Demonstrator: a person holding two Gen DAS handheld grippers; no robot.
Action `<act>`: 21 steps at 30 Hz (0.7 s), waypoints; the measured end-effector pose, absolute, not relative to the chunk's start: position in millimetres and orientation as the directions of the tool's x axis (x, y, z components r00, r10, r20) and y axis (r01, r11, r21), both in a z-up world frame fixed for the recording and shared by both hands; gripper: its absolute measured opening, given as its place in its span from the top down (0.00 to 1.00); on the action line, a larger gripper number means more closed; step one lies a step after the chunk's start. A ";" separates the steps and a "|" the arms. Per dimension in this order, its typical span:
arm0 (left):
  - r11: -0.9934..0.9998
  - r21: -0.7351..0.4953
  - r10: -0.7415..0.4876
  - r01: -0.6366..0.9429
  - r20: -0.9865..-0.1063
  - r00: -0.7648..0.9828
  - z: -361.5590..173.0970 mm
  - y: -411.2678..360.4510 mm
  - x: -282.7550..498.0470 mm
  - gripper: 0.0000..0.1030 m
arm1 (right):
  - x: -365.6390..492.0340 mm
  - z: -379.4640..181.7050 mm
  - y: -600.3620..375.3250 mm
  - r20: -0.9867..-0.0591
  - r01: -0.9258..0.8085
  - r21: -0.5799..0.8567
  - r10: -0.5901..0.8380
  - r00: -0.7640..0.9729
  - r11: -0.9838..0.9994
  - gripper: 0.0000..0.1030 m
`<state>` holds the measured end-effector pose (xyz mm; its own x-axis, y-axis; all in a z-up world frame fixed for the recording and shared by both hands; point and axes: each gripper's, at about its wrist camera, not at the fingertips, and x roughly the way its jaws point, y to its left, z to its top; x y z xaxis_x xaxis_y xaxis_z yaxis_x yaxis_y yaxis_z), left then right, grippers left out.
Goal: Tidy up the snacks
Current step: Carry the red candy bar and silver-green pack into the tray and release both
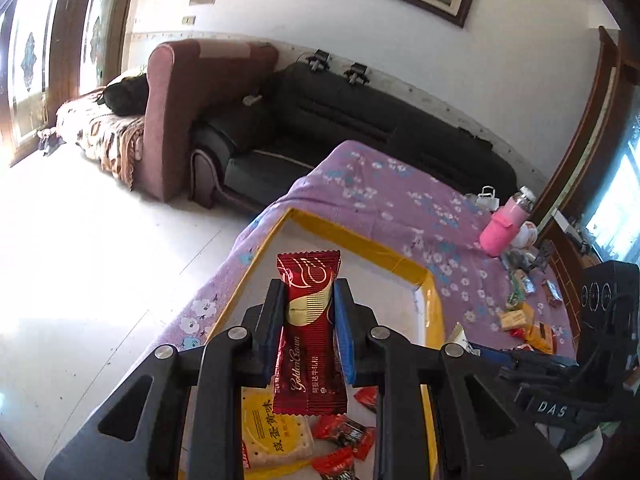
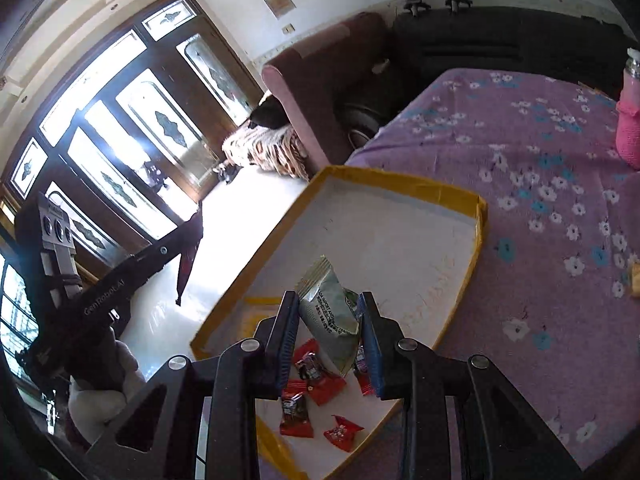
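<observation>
My left gripper (image 1: 308,300) is shut on a dark red Golden Crown snack bar (image 1: 310,336) and holds it above a shallow white box with yellow taped rims (image 1: 400,266). Under it in the box lie a yellow cracker pack (image 1: 272,432) and several small red candies (image 1: 344,436). My right gripper (image 2: 330,314) is shut on a pale green snack packet (image 2: 332,316) over the same box (image 2: 460,196), above several red candies (image 2: 320,372). The left gripper with its red bar shows at the left of the right wrist view (image 2: 188,256).
The box lies on a table with a purple flowered cloth (image 2: 540,152). A pink bottle (image 1: 506,228) and several loose snacks (image 1: 524,316) sit at the cloth's far right. A black sofa (image 1: 360,128) and a maroon armchair (image 1: 180,112) stand behind the table.
</observation>
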<state>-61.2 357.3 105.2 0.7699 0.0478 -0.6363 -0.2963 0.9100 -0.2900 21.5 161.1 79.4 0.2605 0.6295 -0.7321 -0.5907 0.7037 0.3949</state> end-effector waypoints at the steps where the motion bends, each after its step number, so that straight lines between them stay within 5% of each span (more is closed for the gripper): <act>1: 0.907 -0.291 0.043 -0.305 -0.656 0.753 95.4 360.9 -53.1 0.79 | 25.9 69.2 167.4 -0.748 -0.590 0.384 0.614 0.251 0.710 0.71; 12: 0.893 -0.296 0.014 -0.339 -0.735 0.678 58.6 364.7 -19.5 0.77 | 46.7 27.9 198.2 -0.806 -0.569 0.337 0.542 0.236 0.750 0.67; 16: 0.903 -0.297 -0.007 -0.311 -0.734 0.679 64.5 357.7 -24.0 0.75 | 40.4 34.5 197.3 -0.794 -0.574 0.330 0.549 0.260 0.749 0.49; 18: 0.908 -0.293 -0.007 -0.299 -0.724 0.689 73.0 348.8 -32.1 0.75 | 34.2 45.4 194.5 -0.784 -0.585 0.318 0.554 0.281 0.746 0.49; 21: 0.913 -0.265 0.031 -0.311 -0.713 0.700 90.2 329.3 -48.0 0.57 | 21.1 65.2 176.0 -0.755 -0.586 0.310 0.569 0.327 0.749 0.48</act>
<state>-48.0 329.3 90.2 0.7001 0.0310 -0.7134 -0.3106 0.9128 -0.2651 21.1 176.0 65.2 0.3273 0.5688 -0.7546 -0.5858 0.7487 0.3102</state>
